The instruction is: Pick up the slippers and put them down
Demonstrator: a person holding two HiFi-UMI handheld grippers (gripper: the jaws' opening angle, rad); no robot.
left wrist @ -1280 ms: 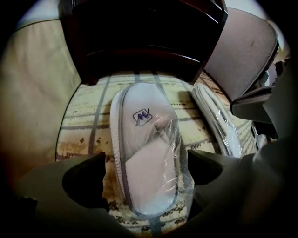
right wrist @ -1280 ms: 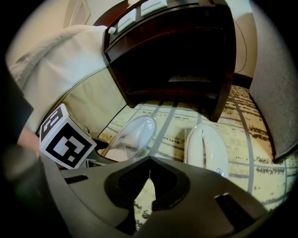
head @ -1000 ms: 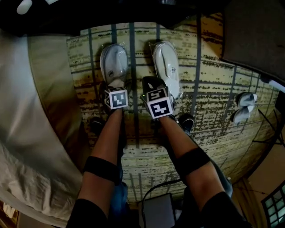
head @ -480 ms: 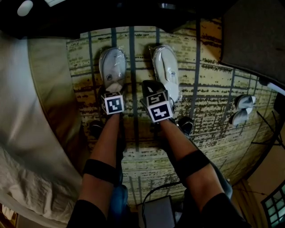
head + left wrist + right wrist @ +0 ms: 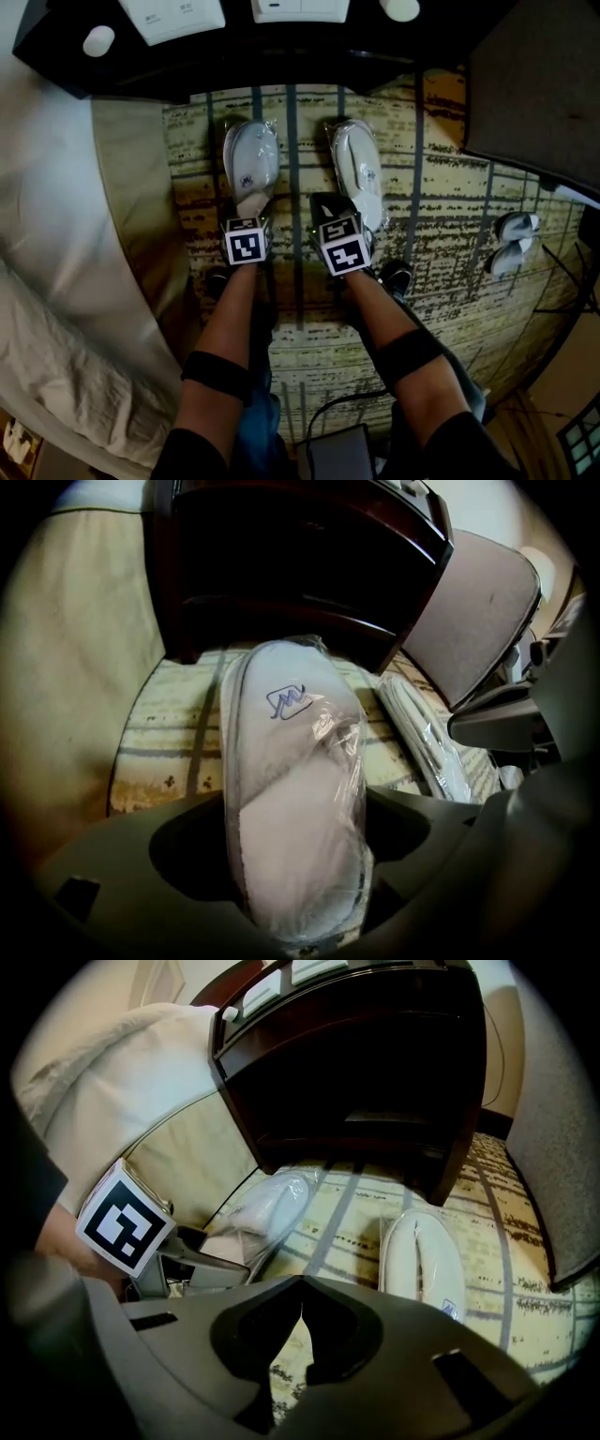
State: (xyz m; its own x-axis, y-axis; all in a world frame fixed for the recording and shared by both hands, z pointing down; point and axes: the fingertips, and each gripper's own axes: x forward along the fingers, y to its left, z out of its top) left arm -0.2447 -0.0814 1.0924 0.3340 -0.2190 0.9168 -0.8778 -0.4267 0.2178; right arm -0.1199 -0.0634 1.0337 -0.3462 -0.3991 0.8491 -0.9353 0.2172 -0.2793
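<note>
Right gripper (image 5: 301, 1309) jaws closed together, empty, above patterned carpet (image 5: 349, 1211); one white slipper (image 5: 421, 1258) ahead right, second slipper (image 5: 267, 1208) ahead left.

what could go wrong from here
1. The left tongs, whose jaws have just been closing, pinch only the heel end of the left white plastic-wrapped slipper; it may slide out of the grip.
2. The right tongs are shut and empty, so they might shove the right white wrapped slipper instead of gripping it.

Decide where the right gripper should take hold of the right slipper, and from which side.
Best take the right slipper by its near end, jaws across its narrow width, coming steeply down from the person's side: it lies flat, lengthways away, that end nearest the right gripper, which is shut and must open first.
</note>
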